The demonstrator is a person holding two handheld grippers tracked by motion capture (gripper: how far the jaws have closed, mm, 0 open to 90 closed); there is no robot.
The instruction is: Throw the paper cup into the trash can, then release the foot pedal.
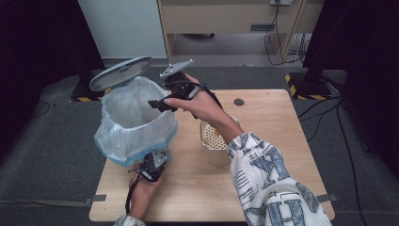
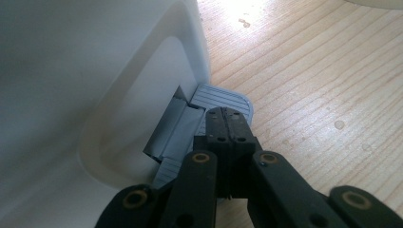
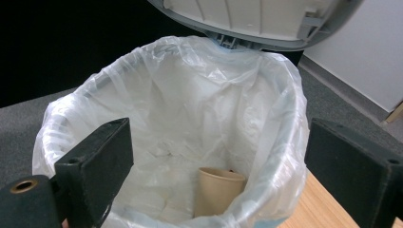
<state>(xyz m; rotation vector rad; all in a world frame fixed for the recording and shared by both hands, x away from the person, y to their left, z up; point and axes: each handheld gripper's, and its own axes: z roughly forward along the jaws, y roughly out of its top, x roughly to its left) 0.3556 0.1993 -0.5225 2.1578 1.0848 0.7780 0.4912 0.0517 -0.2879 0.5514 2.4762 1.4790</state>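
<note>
The left gripper (image 1: 151, 165) is held low at the front of the pedal bin (image 1: 134, 120), jaws shut together w/ nothing between them; in the left gripper view the closed tips (image 2: 227, 118) are pressed down on the grey ribbed foot pedal (image 2: 223, 99) at the bin's base. The bin lid (image 1: 120, 73) is seen standing up, tilted back. The right gripper (image 1: 162, 101) is held above the bin's rim, jaws wide apart & empty. Below them, in the right gripper view, a tan paper cup (image 3: 217, 191) is seen lying inside the white liner bag (image 3: 190, 109), near the bottom, rim up. The bin is placed on the left part of the wooden table (image 1: 268, 113); a pale container w/ a perforated insert (image 1: 214, 140) is seen just right of it.
</note>
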